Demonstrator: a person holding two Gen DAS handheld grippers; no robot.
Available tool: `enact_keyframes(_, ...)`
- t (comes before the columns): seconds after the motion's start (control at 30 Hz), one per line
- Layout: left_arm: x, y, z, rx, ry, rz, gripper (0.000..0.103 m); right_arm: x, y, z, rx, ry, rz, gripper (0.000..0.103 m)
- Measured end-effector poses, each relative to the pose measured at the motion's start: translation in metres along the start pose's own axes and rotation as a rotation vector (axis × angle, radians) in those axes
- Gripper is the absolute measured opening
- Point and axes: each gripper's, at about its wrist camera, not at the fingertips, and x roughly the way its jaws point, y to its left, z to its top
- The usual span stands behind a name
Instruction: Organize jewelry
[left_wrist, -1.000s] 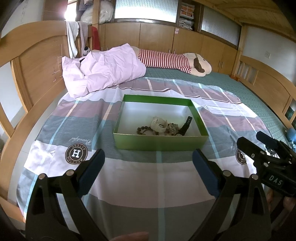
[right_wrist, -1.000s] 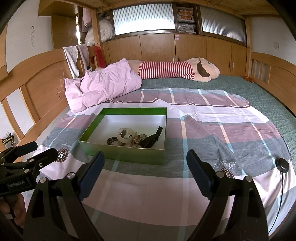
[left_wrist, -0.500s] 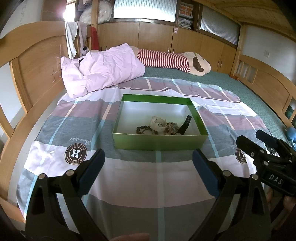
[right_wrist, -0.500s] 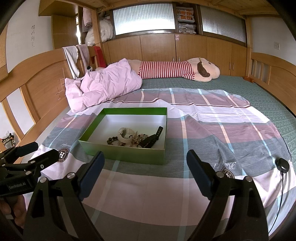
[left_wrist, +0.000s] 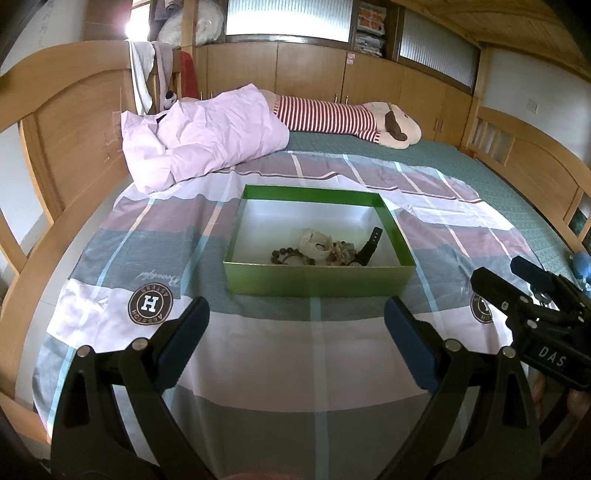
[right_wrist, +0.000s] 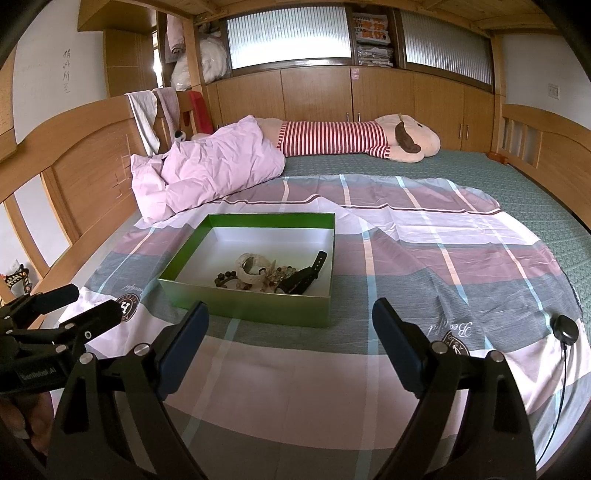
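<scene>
Jewelry (right_wrist: 271, 275) heaped in green box (right_wrist: 255, 308)

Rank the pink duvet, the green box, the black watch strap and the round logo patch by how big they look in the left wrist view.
1. Pink duvet, though it lies farther off than the box.
2. Green box.
3. Round logo patch and black watch strap look about alike; the patch is nearer the camera, so no ranking between them.
</scene>
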Motion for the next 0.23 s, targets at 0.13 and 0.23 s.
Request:
enact_keyframes(0.13,0.0006,0.0034,0.0015,-0.013,0.006,-0.007,0.095,-0.0004,0.0009,0.0003,-0.001,0.0,0.0,0.088)
enact_keyframes(0.23,0.0019,0.0047,0.0016,-0.015,0.013,-0.008,0.095,-0.0004,0.0011,0.0004,0.001,0.0,-0.001,0.088)
